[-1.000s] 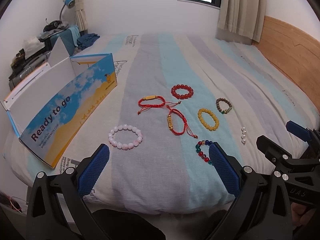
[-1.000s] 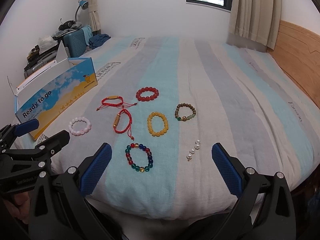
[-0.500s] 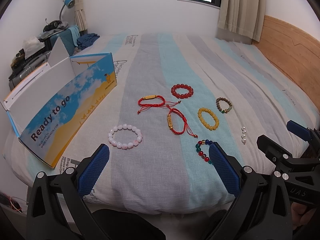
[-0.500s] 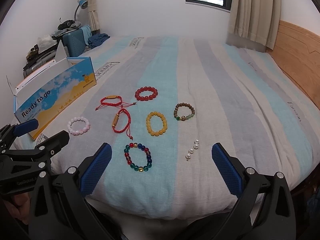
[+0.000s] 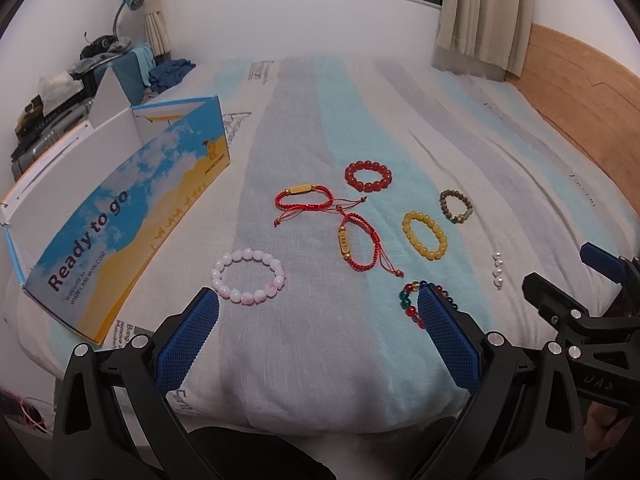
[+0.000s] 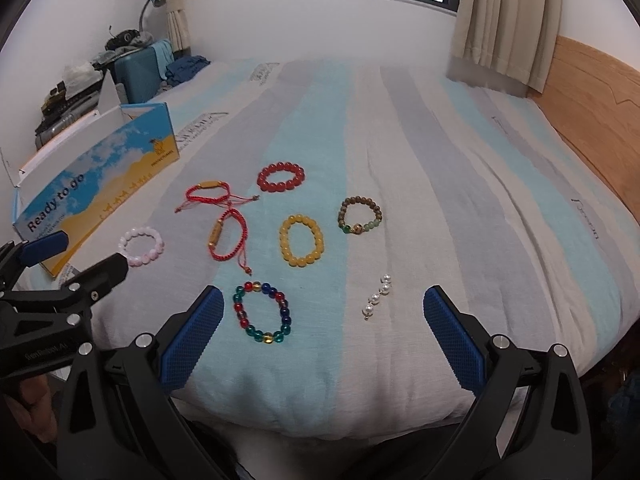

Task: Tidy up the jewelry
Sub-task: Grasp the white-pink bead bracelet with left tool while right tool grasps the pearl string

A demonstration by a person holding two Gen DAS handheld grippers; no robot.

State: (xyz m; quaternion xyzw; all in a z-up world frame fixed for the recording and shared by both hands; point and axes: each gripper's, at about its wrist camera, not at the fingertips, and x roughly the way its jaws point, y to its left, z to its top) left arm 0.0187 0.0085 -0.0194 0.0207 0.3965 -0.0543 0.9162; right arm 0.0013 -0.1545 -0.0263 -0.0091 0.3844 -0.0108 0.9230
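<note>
Several bracelets lie on the striped bed: a pink bead bracelet [image 5: 249, 277], two red cord bracelets [image 5: 305, 198] [image 5: 358, 245], a red bead bracelet [image 5: 368, 176], a yellow one [image 5: 424, 234], a brown-green one [image 5: 456, 207], a multicolour one [image 6: 262, 317] and a short pearl strand [image 6: 376, 297]. An open blue-and-yellow box [image 5: 120, 216] stands at the left. My left gripper [image 5: 318, 334] is open and empty above the bed's near edge. My right gripper [image 6: 320, 332] is open and empty, with the multicolour bracelet and pearls between its fingers' line of sight.
A wooden headboard [image 6: 592, 92] runs along the right. A suitcase, clothes and a lamp [image 6: 136, 64] stand at the far left beside the bed. A curtain [image 6: 508, 20] hangs at the back right.
Both grippers have crept slightly forward over the bed edge. The jewelry has not moved.
</note>
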